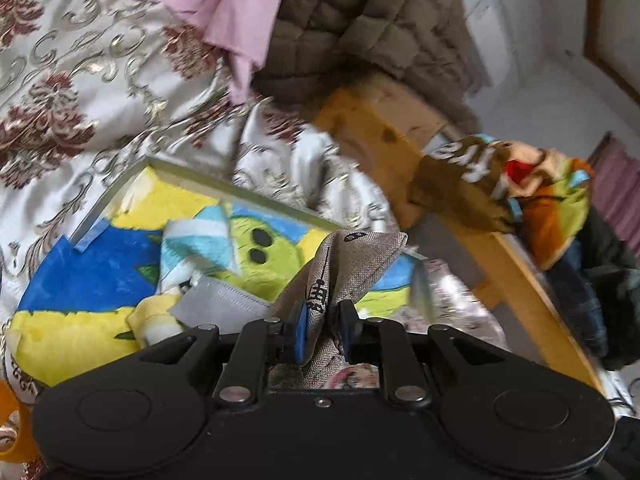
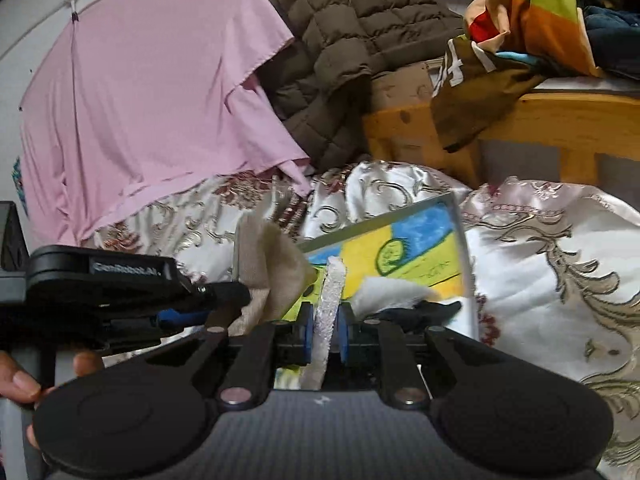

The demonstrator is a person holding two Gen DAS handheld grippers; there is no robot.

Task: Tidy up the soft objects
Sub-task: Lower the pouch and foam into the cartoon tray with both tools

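Observation:
My left gripper is shut on a beige linen cloth with a dark print, held up over a shallow tray lined with a yellow, blue and green picture. In the tray lie a light blue and white striped cloth and a grey cloth. My right gripper is shut on a thin white fuzzy cloth above the same tray. The left gripper shows at left in the right wrist view, holding the beige cloth.
The tray rests on a floral satin bedspread. A pink sheet and a brown quilted jacket lie behind. A wooden bed frame at right carries a colourful crumpled fabric and dark clothes.

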